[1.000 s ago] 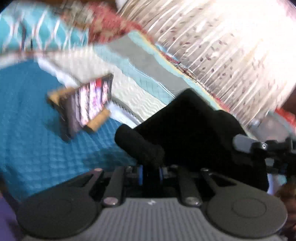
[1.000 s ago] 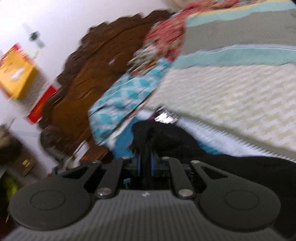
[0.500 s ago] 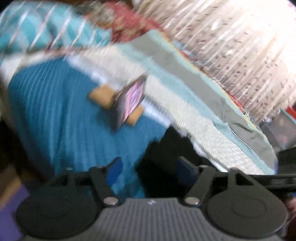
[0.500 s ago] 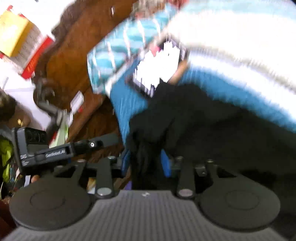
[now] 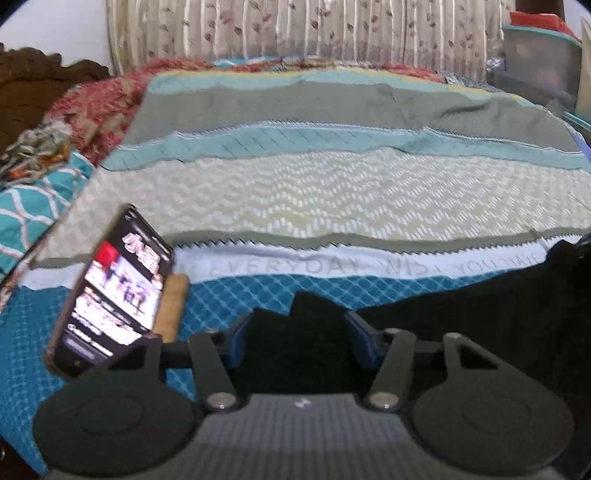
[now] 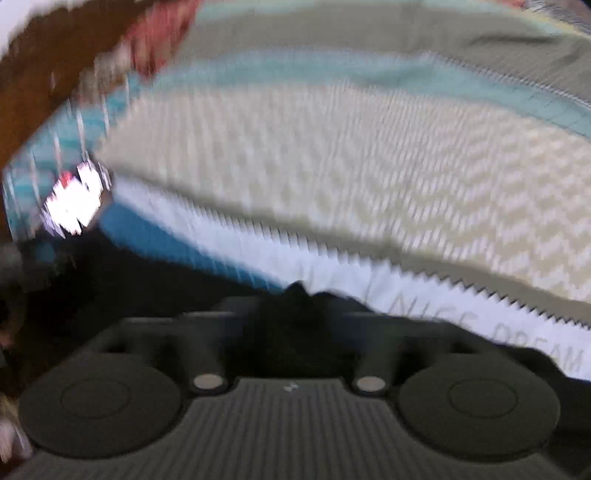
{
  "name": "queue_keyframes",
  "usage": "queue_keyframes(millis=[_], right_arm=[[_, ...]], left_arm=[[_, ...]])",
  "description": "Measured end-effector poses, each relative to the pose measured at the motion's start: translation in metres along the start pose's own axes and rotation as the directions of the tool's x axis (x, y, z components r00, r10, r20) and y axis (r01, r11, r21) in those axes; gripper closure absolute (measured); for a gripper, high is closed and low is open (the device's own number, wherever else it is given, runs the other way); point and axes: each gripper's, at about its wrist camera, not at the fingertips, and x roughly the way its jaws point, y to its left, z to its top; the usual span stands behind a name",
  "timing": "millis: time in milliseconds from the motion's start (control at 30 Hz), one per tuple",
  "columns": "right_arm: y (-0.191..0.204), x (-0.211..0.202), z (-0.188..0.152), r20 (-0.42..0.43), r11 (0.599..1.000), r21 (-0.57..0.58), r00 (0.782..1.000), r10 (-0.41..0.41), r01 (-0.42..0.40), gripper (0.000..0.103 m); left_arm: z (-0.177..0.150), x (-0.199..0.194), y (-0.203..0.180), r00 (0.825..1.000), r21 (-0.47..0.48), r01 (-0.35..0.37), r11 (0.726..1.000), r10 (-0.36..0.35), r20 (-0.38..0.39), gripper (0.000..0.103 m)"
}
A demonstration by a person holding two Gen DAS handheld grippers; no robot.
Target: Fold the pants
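I see a lit phone (image 5: 114, 295) tilted against a tan stand (image 5: 171, 308) at lower left, on the bed's striped quilt (image 5: 314, 199). Leaf-print curtain (image 5: 295, 27) across the top, carved wooden headboard (image 5: 29, 92) upper left, patterned pillows (image 5: 44, 173) below it.

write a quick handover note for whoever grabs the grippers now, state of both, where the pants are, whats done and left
Left gripper: jaws closing, black pants bunched between them, not clearly clamped.
Right gripper: shut on the pants' edge; view blurred.
Pants lie at the near edge of the bed, right of a propped phone.
Done: both ends gathered. Left: make the fold, flatten it.
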Motion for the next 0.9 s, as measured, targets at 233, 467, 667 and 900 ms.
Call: queue_keyframes(millis=[233, 467, 667, 900], right_arm=[[-0.013, 0.03, 0.071, 0.165, 0.992, 0.124, 0.986, -0.007, -0.014, 0.092], [-0.011, 0.077, 0.069, 0.122, 0.979, 0.205, 0.992, -0.044, 0.018, 0.067], [-0.023, -0.008, 0.014, 0.275, 0.961, 0.243, 0.959, 0.063, -0.133, 0.059], [-0.004, -0.011, -0.054, 0.129, 0.962, 0.214, 0.981, 0.145, -0.17, 0.062]], left_arm=[[0.012, 0.002, 0.028, 0.997, -0.271, -0.066, 0.96, 0.075, 0.022, 0.082], [0.014, 0.011, 0.021, 0.988, -0.223, -0.156, 0.962, 0.154, -0.025, 0.065], [0.024, -0.06, 0.025, 0.978, -0.282, -0.126, 0.951, 0.166, 0.125, 0.063], [0.037, -0.049, -0.066, 0.979, -0.076, 0.165, 0.983, -0.154, 0.13, 0.063]])
